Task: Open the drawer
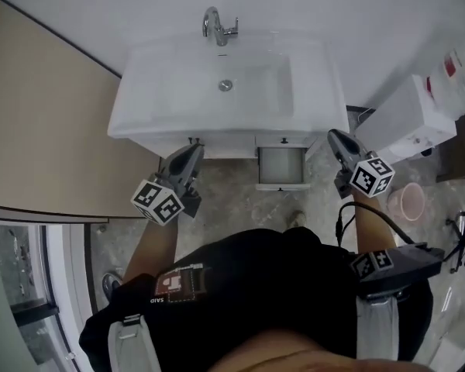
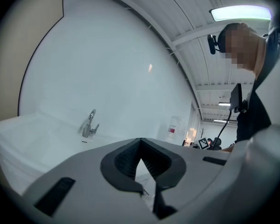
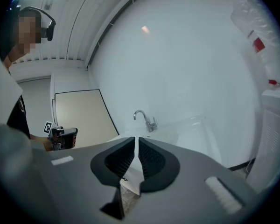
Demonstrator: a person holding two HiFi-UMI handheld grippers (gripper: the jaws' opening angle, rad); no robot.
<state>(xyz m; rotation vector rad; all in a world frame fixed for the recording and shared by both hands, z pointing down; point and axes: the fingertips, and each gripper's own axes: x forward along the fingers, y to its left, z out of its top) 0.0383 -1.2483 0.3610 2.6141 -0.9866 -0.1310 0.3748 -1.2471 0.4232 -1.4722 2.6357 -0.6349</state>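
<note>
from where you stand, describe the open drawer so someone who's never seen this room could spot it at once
Find the white washbasin with the chrome tap at its back edge. Under the basin's front edge, just right of the middle, is the drawer. It alone is pulled out, showing its grey inside, while the cabinet fronts beside it sit flush.

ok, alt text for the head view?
Steep top-down view: a small drawer stands pulled open under a white sink. The left tongs and right tongs hover either side of the drawer, both shut and empty.
</note>
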